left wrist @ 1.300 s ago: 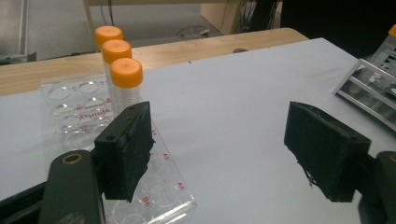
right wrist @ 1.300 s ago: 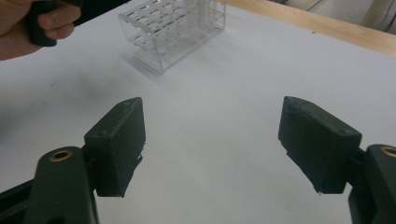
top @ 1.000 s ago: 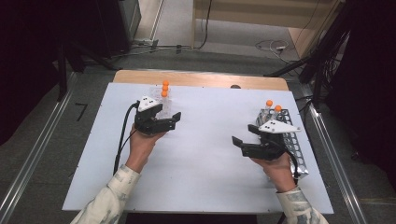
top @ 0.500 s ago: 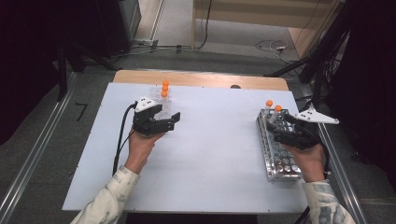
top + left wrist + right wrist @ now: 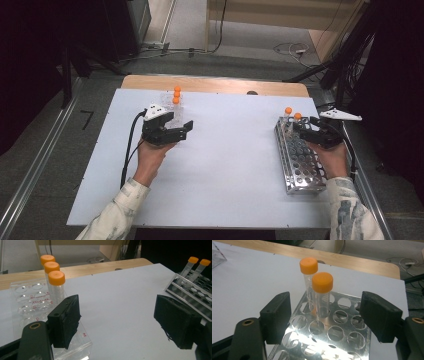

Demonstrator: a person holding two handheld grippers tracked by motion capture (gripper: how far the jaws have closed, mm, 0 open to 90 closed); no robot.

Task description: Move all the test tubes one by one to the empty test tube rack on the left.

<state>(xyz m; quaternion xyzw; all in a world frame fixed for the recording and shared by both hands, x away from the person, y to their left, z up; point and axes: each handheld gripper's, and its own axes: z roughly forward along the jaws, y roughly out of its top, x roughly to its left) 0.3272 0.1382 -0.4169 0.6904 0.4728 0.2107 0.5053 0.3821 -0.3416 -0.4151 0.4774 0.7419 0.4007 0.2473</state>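
jaws apart, both grippers | right gripper (image 5: pixel 306 127) over metal rack (image 5: pixel 300 165) | left gripper (image 5: pixel 175 131) beside clear tray (image 5: pixel 27 297)

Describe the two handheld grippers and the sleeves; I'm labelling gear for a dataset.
Both the left gripper and the right gripper are black, with two blocky padded jaws. Each carries a pale grey three-cornered plate on top. A black cable trails from the left one. The sleeves are pale with a mottled grey print.

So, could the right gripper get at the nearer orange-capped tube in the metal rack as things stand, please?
Probably yes: the right gripper is open, the nearer tube stands upright between its jaws' line, and nothing blocks it in the metal rack.
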